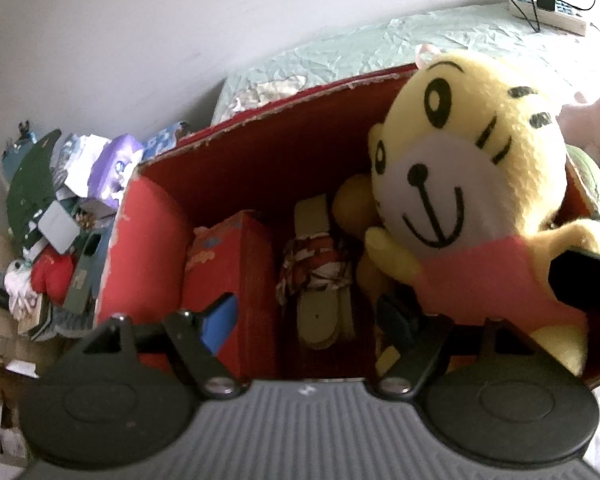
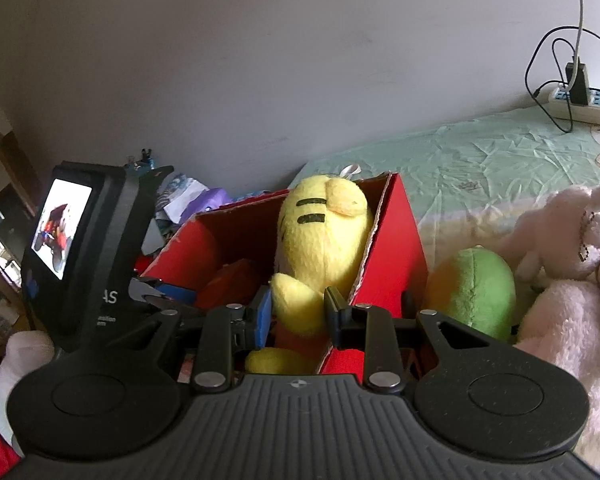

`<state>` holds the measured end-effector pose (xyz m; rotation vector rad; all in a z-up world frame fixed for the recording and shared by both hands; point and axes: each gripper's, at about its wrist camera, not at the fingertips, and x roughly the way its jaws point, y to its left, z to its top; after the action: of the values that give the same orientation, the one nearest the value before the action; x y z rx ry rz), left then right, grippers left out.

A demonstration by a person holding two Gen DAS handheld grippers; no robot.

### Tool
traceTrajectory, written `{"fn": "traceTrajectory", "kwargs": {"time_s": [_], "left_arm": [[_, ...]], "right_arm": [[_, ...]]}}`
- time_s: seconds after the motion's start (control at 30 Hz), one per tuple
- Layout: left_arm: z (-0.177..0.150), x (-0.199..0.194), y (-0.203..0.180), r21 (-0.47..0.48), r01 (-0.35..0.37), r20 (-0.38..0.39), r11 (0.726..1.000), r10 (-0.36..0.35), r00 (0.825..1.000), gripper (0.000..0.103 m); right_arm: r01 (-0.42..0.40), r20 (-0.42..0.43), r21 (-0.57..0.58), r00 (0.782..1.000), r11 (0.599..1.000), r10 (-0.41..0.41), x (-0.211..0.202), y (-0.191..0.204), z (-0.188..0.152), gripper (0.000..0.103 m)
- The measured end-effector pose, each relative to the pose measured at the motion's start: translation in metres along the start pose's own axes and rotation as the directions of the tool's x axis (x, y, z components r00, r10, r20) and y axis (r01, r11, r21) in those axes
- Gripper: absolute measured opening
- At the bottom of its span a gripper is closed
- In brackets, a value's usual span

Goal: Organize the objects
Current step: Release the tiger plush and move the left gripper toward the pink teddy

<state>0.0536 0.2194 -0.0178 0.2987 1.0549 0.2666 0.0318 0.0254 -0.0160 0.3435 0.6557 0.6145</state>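
Note:
A yellow tiger plush (image 1: pixel 468 184) in a pink shirt sits at the right end of an open red cardboard box (image 1: pixel 260 148). My right gripper (image 2: pixel 298 314) is shut on the plush (image 2: pixel 320 248), its fingers on the arm and body; a black finger (image 1: pixel 580 284) of it shows in the left wrist view. My left gripper (image 1: pixel 312 320) is open over the box's near side, holding nothing. Inside the box lie a red carton (image 1: pixel 236 272) and a sandal (image 1: pixel 320 280).
The box (image 2: pixel 396 248) stands on a bed with a pale green sheet (image 2: pixel 480 160). A green plush (image 2: pixel 480 288) and pink plush toys (image 2: pixel 572 312) lie right of it. A power strip (image 2: pixel 584 104) sits at the far corner. Cluttered boxes (image 1: pixel 80 184) lie left.

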Motion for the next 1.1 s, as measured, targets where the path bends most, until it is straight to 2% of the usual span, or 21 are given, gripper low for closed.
{"fn": "traceTrajectory", "kwargs": {"time_s": [0.53,0.8,0.97,1.1], "left_arm": [[-0.005,-0.012,0.001,-0.088,-0.109,-0.037,0.990,0.106,0.994,0.080],[-0.007,-0.032,0.018,-0.167,-0.178,-0.048,0.970,0.172,0.984,0.081],[0.001,-0.060,0.016,-0.218,-0.164,-0.003,0.962,0.167,0.986,0.081],[0.012,-0.088,0.002,-0.231,-0.078,0.081,0.970,0.099,0.992,0.082]], "right_arm": [[-0.108,-0.019,0.013,0.994,0.994,0.108,-0.028,-0.023,0.004,0.036],[-0.114,0.012,0.058,0.993,0.992,0.114,-0.055,-0.055,0.001,0.037],[-0.099,0.049,0.093,0.994,0.991,0.095,-0.076,-0.077,0.000,0.038],[-0.071,0.095,0.138,0.994,0.988,0.058,-0.099,-0.102,0.003,0.038]]}}
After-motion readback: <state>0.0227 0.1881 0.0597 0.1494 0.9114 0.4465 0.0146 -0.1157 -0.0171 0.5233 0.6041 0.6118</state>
